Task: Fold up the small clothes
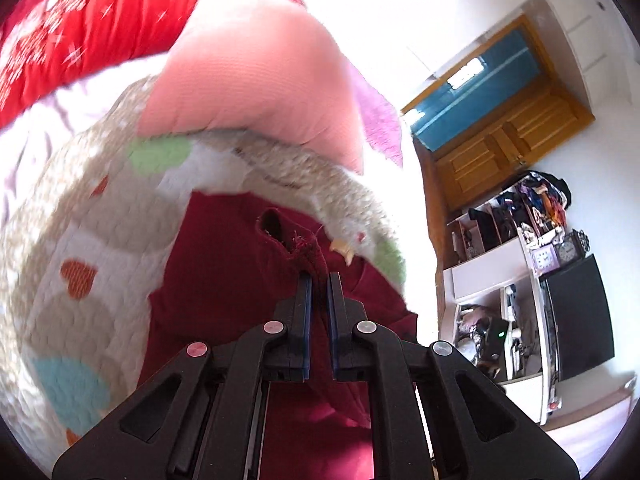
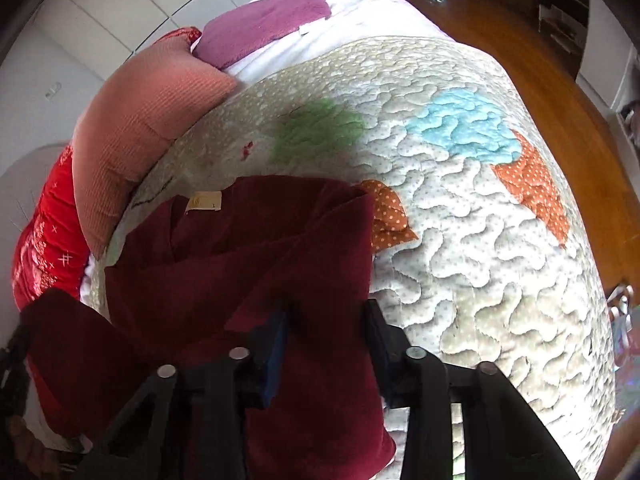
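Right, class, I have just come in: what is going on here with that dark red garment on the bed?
A person with a gripper in each hand is folding a dark red garment on a quilted bedspread. The left gripper is shut on a frayed edge of the cloth. The right gripper straddles another part, jaws apart in its view. The garment lies bunched, not yet neatly folded.

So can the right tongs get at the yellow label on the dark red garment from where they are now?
Probably yes. The yellow label lies exposed on top of the dark red garment, ahead of the right tongs, with nothing over it. But those tongs seem to have cloth between them already, so they would have to let go first.
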Demonstrator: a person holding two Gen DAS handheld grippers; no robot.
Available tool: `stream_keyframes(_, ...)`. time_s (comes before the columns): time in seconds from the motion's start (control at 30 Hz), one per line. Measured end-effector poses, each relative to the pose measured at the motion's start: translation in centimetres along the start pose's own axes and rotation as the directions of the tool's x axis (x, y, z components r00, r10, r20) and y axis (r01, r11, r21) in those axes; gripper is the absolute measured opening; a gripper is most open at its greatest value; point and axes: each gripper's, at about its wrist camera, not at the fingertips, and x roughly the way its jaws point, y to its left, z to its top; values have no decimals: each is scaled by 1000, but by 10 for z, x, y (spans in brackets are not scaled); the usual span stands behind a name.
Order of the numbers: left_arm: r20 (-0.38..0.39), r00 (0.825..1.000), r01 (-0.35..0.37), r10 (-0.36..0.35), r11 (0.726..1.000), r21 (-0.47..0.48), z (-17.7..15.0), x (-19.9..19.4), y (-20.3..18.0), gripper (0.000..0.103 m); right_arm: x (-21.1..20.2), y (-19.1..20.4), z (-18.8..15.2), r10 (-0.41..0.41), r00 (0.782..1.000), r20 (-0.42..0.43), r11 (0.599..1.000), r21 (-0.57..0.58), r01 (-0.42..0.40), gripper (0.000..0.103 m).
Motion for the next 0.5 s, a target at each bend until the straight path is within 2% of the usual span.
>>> stream_keyframes(0.03,12,1000,10,-10,1000,12,7,-1,-4,5,-6,0,1,-5,1000,23,1000,-14,6,12)
stream_keyframes(0.13,67,996,46,-51,997,67,21,-11,-16,5,-31,-6,3,-21,993,116,1000,-11,22,9)
stream_keyframes(0.23,86,996,-6,-6,991,137,16,-6,-10,5,-39,-14,-1,-81,981,178,997,25,78,7)
stream_keyframes(0.27,62,998,-29,22,991,128,9,6,1,5,-35,-18,-3,-108,977,181,994,43,102,7)
stream_keyframes(0.33,-16,995,-101,102,992,76,-6,37,36,5,-20,-33,-4,-93,985,143,991,108,78,7)
stream_keyframes(0.4,-94,974,-206,208,978,23,-25,66,74,5,-18,-45,-3,-62,993,100,984,170,44,7)
stream_keyframes(0.47,-141,960,-250,242,968,-37,-39,78,105,5,-33,-44,-6,1,991,136,986,164,-24,7)
stream_keyframes(0.5,-143,959,-256,247,965,-50,-42,78,111,5,-40,-39,-7,25,991,132,990,136,-43,7)
